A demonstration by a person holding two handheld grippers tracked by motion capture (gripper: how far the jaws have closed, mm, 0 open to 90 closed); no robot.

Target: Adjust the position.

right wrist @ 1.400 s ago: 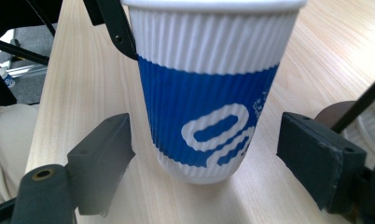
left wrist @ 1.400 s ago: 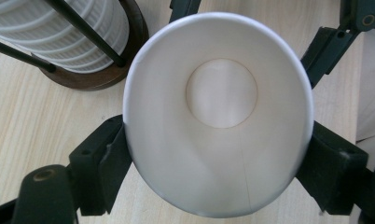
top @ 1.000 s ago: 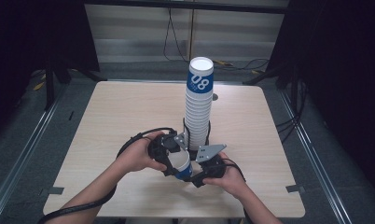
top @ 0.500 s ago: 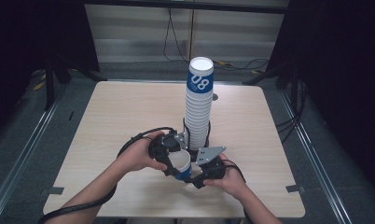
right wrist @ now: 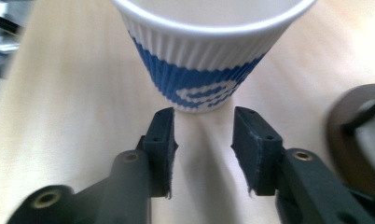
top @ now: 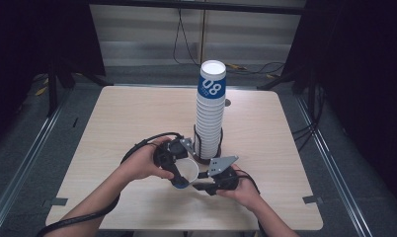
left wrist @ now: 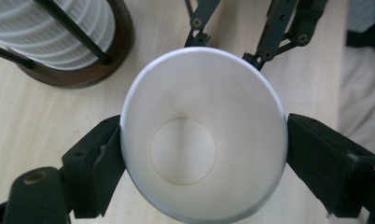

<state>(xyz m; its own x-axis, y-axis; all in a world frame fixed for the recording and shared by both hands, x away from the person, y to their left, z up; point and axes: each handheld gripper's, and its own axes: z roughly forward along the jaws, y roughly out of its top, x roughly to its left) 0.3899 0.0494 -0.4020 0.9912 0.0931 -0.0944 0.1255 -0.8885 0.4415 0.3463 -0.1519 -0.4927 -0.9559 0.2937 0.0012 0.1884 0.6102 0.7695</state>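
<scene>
A ribbed white and blue paper cup (top: 185,173) lies tipped between both hands at the table's front. My left gripper (left wrist: 202,154) is shut on it, one jaw on each side of the wall just below the rim, and the left gripper view looks into the cup (left wrist: 199,140). My right gripper (right wrist: 203,121) faces the cup's base (right wrist: 204,100) from the opposite side. Its jaws have just been closing, and their tips now clasp the foot of the cup. In the high view the right gripper (top: 202,183) sits just right of the cup.
A tall stack of the same cups (top: 210,113) stands in a wire holder on a dark round base (top: 206,159), right behind the hands. Its base also borders the left gripper view (left wrist: 78,74) and the right gripper view (right wrist: 353,121). The wooden table (top: 127,118) lies bare to the left.
Both hands and the cup stay at the same spot in front of the stack. No clear shift shows from above.
</scene>
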